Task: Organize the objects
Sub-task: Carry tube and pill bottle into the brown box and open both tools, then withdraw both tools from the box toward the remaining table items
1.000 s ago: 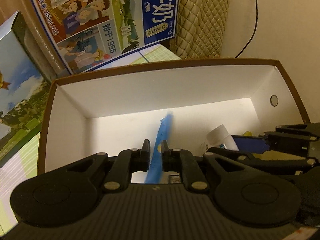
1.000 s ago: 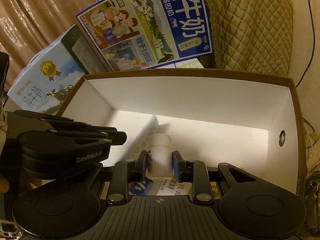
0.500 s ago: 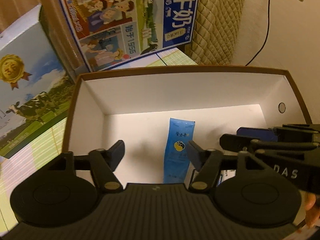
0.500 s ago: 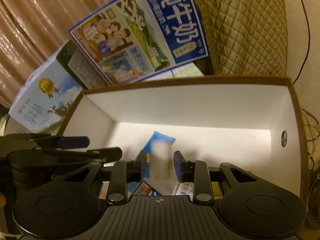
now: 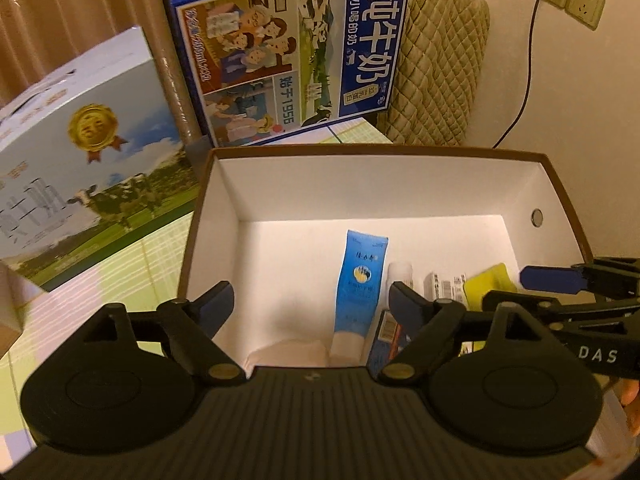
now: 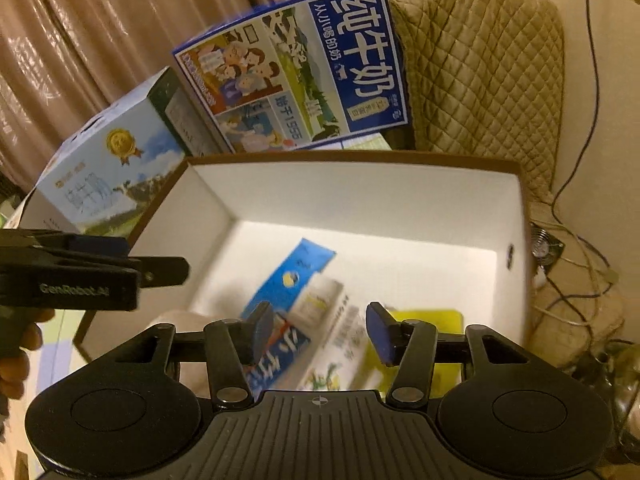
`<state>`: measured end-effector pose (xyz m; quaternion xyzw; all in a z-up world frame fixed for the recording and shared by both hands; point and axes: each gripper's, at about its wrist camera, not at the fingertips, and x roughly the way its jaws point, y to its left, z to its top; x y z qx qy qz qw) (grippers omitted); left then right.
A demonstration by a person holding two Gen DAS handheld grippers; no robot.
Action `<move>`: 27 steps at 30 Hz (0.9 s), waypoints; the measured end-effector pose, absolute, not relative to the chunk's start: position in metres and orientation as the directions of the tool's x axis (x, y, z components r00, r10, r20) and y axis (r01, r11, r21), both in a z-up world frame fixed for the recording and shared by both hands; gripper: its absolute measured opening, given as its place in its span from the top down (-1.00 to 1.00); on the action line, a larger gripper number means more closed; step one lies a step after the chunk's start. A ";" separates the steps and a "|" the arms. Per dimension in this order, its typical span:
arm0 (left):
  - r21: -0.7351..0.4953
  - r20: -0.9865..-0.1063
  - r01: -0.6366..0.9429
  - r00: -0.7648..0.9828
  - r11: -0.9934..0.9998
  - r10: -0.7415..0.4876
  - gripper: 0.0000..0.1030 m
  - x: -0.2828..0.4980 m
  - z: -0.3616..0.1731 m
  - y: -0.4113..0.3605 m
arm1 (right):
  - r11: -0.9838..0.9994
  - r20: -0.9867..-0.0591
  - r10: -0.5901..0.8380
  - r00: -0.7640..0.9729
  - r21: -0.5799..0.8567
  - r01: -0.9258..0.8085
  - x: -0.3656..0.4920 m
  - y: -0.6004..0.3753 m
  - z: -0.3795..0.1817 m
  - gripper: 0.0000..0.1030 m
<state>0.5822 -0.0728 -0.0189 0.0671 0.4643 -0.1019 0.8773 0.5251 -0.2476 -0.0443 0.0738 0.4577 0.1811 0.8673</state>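
Blue sachet [image 5: 360,280] and white bottle [image 5: 400,270] now lie loose on the floor of the brown box [image 5: 376,152]. Left gripper [image 5: 310,300] and right gripper [image 6: 318,328] have just been opening, fingers apart, nothing between them: both drops look done.

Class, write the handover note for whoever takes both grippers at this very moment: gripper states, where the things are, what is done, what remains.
Left gripper: open, empty, above the brown box; its jaws have just been opening.
Right gripper: open, empty, jaws likewise just opening.
Things: blue sachet lies flat on the box floor, the white bottle beside it, among small cartons and a yellow item.
Done: sachet and bottle dropped in the box.
Left: nothing loose shows on the table; look around for more items to pack.
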 end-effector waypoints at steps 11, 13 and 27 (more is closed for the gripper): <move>-0.052 -0.805 0.183 0.575 0.982 -0.150 -0.66 0.516 0.002 -0.053 | 0.923 -0.751 0.383 0.538 0.279 -0.266 0.472 -0.259 -0.015 -0.02; -0.051 -0.801 0.173 0.582 0.984 -0.144 -0.66 0.502 0.005 -0.052 | 0.922 -0.749 0.383 0.541 0.280 -0.266 0.463 -0.259 -0.010 -0.04; -0.077 -0.780 0.118 0.611 0.990 -0.134 -0.67 0.421 0.019 -0.044 | 0.913 -0.740 0.405 0.537 0.298 -0.278 0.399 -0.265 0.000 -0.31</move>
